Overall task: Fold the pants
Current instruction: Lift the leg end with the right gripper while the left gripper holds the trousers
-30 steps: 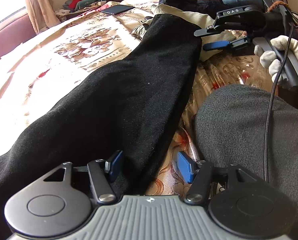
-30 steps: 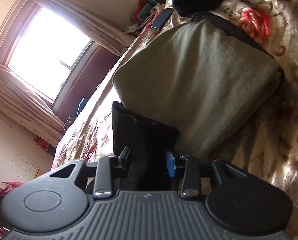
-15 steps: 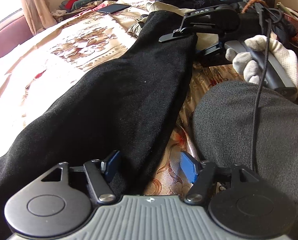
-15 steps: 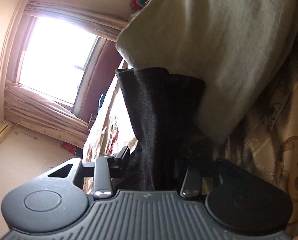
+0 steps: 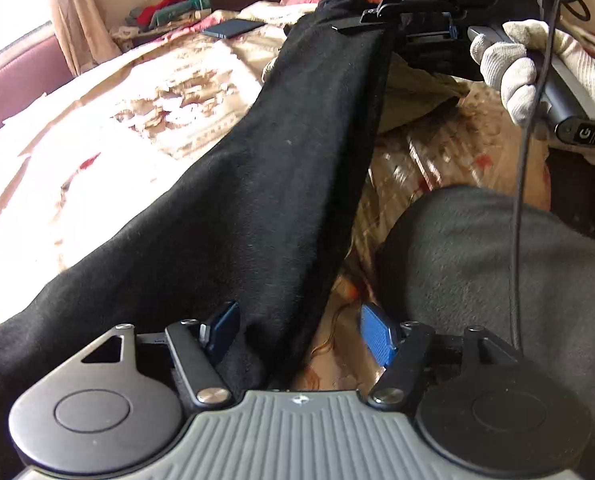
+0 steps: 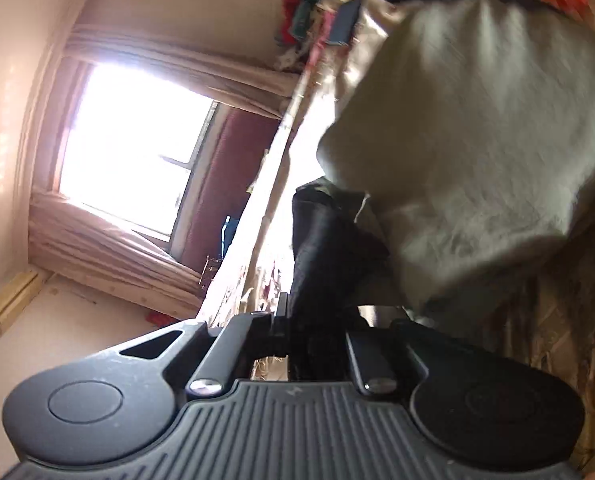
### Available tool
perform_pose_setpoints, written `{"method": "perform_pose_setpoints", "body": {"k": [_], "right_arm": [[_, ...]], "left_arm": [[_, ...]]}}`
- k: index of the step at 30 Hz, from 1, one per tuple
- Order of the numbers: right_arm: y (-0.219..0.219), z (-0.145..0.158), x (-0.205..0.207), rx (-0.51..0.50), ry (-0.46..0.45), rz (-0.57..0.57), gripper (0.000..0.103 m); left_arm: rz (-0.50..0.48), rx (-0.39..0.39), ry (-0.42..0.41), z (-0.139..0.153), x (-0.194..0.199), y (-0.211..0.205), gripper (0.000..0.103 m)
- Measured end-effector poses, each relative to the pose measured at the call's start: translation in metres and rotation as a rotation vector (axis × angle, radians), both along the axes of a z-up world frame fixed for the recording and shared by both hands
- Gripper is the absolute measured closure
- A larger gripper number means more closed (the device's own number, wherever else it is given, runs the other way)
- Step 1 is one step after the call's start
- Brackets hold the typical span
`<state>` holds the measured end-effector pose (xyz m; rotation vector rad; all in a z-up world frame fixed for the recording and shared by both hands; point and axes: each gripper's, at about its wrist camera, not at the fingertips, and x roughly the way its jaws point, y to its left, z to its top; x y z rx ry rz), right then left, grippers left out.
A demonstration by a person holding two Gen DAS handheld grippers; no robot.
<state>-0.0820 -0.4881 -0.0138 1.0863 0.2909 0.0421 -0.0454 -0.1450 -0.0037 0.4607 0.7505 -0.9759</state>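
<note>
Tongs on the left (image 5: 297, 332) stand open at bottom centre, one blue pad against black pants (image 5: 257, 184) that stretch diagonally across a patterned bed (image 5: 109, 128). Right tongs (image 6: 317, 328) pinch the pants' far end, upper right in the left view, beside an olive garment (image 6: 477, 140).

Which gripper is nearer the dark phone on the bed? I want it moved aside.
Right. The right gripper holds the far end of the black pants, closer to the phone. The left gripper sits open at the near end, farther away.
</note>
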Motion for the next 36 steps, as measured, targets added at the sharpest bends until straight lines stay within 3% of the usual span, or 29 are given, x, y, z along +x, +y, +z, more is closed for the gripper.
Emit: {"method": "perform_pose_setpoints", "body": {"k": [2, 4, 7, 11, 13, 14, 17, 19, 20, 21, 22, 23, 24, 25, 26, 27, 29, 31, 33, 34, 36], "right_arm": [[0.0, -0.004, 0.006, 0.011, -0.001, 0.004, 0.095], [0.0, -0.028, 0.02, -0.009, 0.084, 0.01, 0.094], [0.008, -0.061, 0.04, 0.04, 0.172, 0.065, 0.086], [0.014, -0.075, 0.055, 0.02, 0.236, 0.113, 0.063], [0.011, -0.079, 0.058, 0.025, 0.262, 0.07, 0.081], [0.01, -0.076, 0.057, 0.048, 0.242, 0.052, 0.097], [0.009, -0.052, 0.04, 0.154, 0.115, 0.042, 0.097], [0.014, -0.019, 0.029, 0.181, -0.006, 0.063, 0.097], [0.02, 0.004, 0.019, 0.146, -0.093, 0.083, 0.097], [0.032, 0.031, 0.009, 0.039, -0.181, 0.092, 0.098], [0.038, 0.042, 0.003, -0.035, -0.213, 0.087, 0.098], [0.04, 0.042, 0.006, -0.085, -0.197, 0.077, 0.099], [0.036, 0.032, 0.022, -0.09, -0.113, 0.055, 0.099], [0.026, 0.016, 0.035, -0.014, -0.015, 0.044, 0.098], [0.019, 0.009, 0.037, 0.064, 0.019, 0.055, 0.097], [0.017, 0.008, 0.019, 0.063, -0.016, 0.058, 0.097], [0.024, 0.028, -0.006, -0.063, -0.062, 0.007, 0.098], [0.011, 0.013, -0.004, -0.033, 0.003, -0.034, 0.098], [-0.005, -0.01, 0.013, 0.032, 0.178, -0.085, 0.097], [-0.005, -0.014, 0.01, 0.067, 0.17, -0.079, 0.097], [0.008, 0.001, -0.003, -0.02, 0.121, -0.101, 0.098]], "left_arm": [[0.0, -0.002, 0.001, -0.002, 0.002, 0.001, 0.022], [0.031, 0.037, 0.015, -0.012, 0.009, -0.001, 0.023], [0.064, 0.013, 0.039, -0.014, 0.011, 0.004, 0.023], [0.05, 0.021, 0.031, -0.017, 0.005, 0.007, 0.022], [0.05, 0.024, 0.028, -0.019, 0.005, 0.005, 0.022], [0.052, 0.021, 0.027, -0.018, 0.006, 0.003, 0.022], [0.067, -0.01, 0.027, -0.009, 0.01, 0.004, 0.022], [0.069, -0.04, -0.01, 0.005, 0.01, 0.005, 0.022], [0.059, -0.063, -0.043, 0.015, 0.007, 0.006, 0.022], [0.052, -0.076, -0.081, 0.021, 0.005, 0.006, 0.021], [0.052, -0.077, -0.11, 0.024, 0.003, 0.005, 0.019], [0.056, -0.066, -0.117, 0.021, 0.006, 0.003, 0.017], [0.066, -0.04, -0.09, 0.011, 0.012, 0.0, 0.017], [0.083, -0.01, -0.036, -0.001, 0.02, -0.002, 0.018], [0.105, 0.026, 0.017, -0.01, 0.026, -0.004, 0.027], [0.105, 0.021, 0.025, -0.008, 0.025, -0.003, 0.032], [0.091, -0.059, -0.019, 0.006, 0.014, 0.005, 0.026], [0.106, -0.082, -0.014, 0.003, 0.016, 0.009, 0.022], [0.13, -0.034, 0.038, -0.013, 0.029, 0.004, 0.023], [0.144, -0.026, 0.042, -0.014, 0.031, 0.003, 0.025], [0.163, -0.067, 0.025, -0.013, 0.024, 0.012, 0.025]]}}
